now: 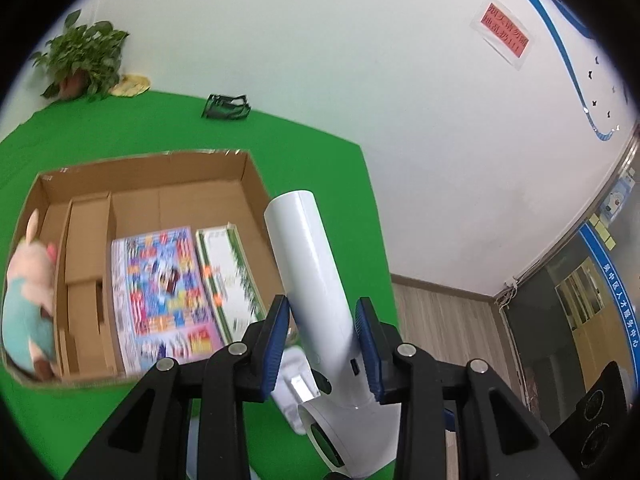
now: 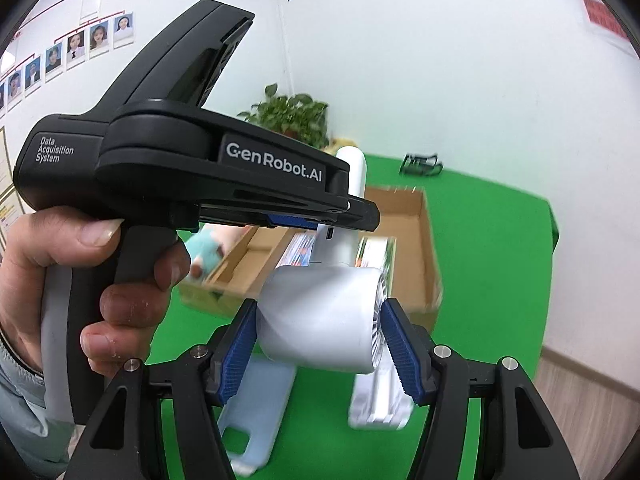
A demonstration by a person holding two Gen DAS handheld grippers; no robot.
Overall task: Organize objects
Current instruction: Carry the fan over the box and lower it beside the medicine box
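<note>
A white hair dryer [image 1: 304, 248] hangs in the air above the green table [image 1: 304, 148], held by both grippers. My left gripper [image 1: 322, 304] is shut on its handle, which sticks up and away between the blue pads. In the right wrist view my right gripper [image 2: 320, 308] is shut on the dryer's round head [image 2: 312, 332], one pad on each end, the right one on its grille. The left gripper [image 2: 332, 224], in a person's hand [image 2: 132, 304], crosses that view from the left. Beyond stands an open cardboard box [image 1: 152, 168].
The box holds a plush toy [image 1: 28, 288], a colourful book [image 1: 164, 292], a green and white packet [image 1: 228, 276] and cardboard dividers. On the cloth under the dryer lie a pale blue phone case [image 2: 256, 412] and a white object [image 2: 380, 400]. A potted plant [image 1: 84, 60] and black wire rack [image 1: 228, 106] stand at the back.
</note>
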